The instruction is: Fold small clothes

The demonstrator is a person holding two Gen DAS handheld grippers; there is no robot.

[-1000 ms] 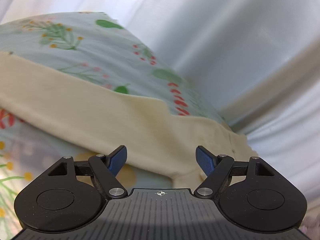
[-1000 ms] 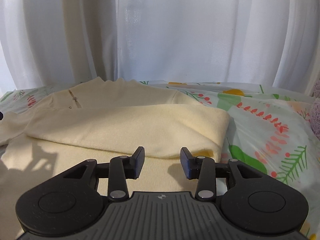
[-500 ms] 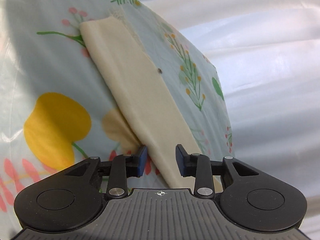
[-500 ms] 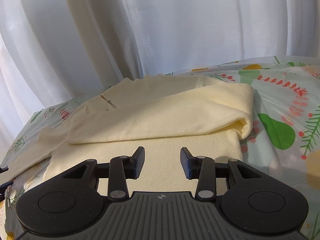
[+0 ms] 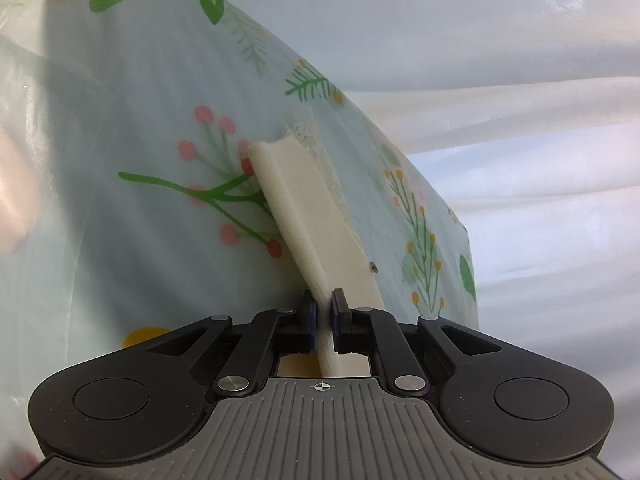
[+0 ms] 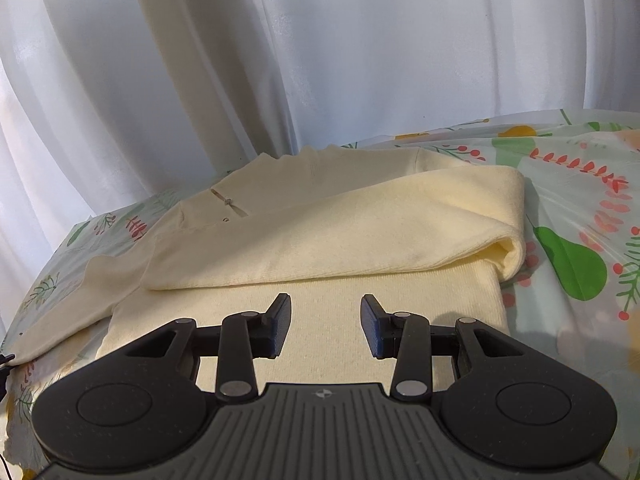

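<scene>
- Since a second ago my left gripper (image 5: 323,320) has clamped onto the cream sleeve (image 5: 304,216).
- My right gripper (image 6: 325,322) hovers half-open, empty, over the sweater (image 6: 320,240) on the floral tablecloth (image 6: 580,216).
- I'd lift the sleeve slowly, laying it flat across the body.

L claw (image 5: 324,320) now pinched on sleeve (image 5: 304,208), R view shifted slightly
</scene>
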